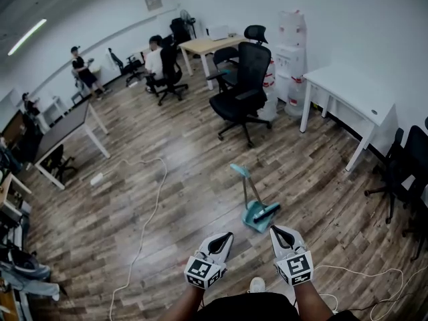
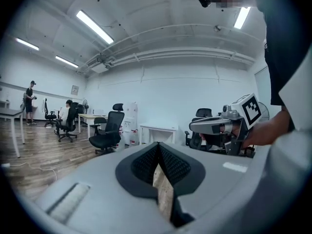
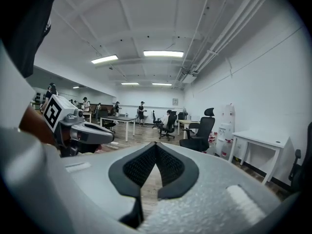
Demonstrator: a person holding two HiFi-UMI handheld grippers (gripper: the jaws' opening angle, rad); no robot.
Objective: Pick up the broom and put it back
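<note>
Broom [image 1: 266, 212] sits with the dustpan [image 1: 253, 221] on the floor [image 1: 167, 206], lower centre of the head view. It is just above the two tips and touches neither. Left hand-held gripper [image 1: 226, 236]: jaws pressed together, empty. Right hand-held gripper [image 1: 275, 231]: also pressed together and empty, closer to the broom.

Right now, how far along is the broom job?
Done: nothing. In hand: nothing; left gripper and right gripper are shut and empty, short of the broom standing with its dustpan on the floor. Left: reach it, grasp it, put it back.
</note>
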